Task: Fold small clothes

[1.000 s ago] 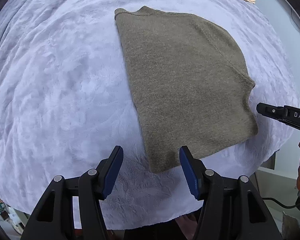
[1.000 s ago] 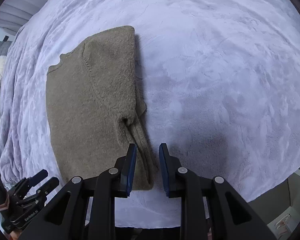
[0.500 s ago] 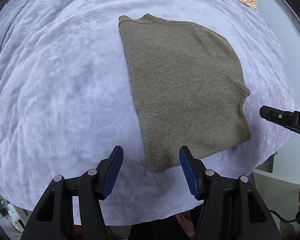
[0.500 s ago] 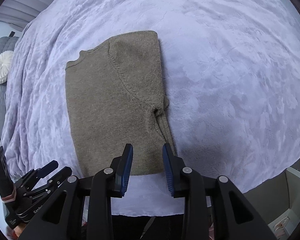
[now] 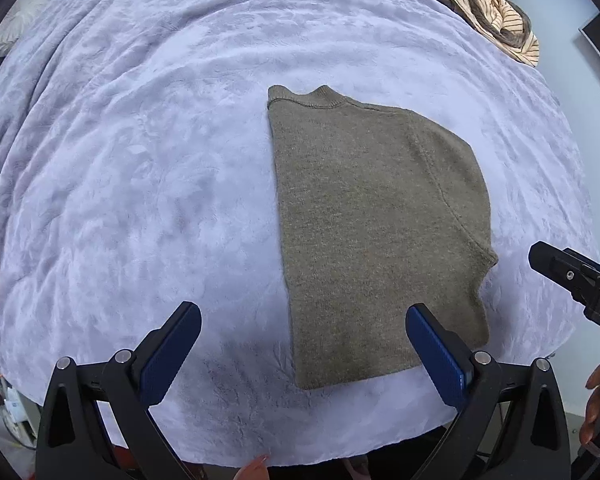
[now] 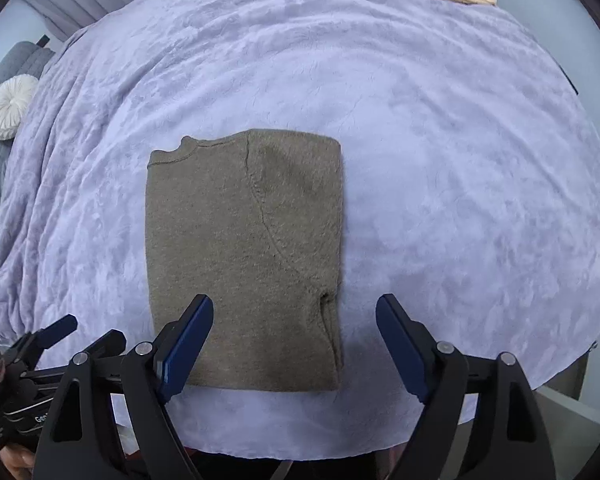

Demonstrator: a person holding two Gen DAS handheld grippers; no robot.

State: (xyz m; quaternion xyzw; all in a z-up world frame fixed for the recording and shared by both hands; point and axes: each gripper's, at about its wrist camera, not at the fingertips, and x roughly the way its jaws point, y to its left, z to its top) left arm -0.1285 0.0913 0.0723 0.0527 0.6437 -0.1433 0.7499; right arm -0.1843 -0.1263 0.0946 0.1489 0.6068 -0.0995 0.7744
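Olive knit sweater is being seen lying flat on the lavender plush blanket, folded into a tall rectangle, collar at the far end, hem toward the near edge of the bed. In the right wrist view the sweater is being shown with a sleeve seam curving down its right half and its right side folded in to a straight edge. Left gripper is being held above the near blanket edge, jaws spread wide, nothing between them; its right finger is being seen over the sweater's near right corner, contact cannot be told. Right gripper is likewise being held with jaws wide apart and empty, straddling the sweater's near right portion; whether it is touching the fabric cannot be told. Each gripper is being caught at the edge of the other's view. A striped garment pile is being seen at the far right corner of the bed, well apart from the sweater. A round white cushion is being seen at far left, off the blanket.
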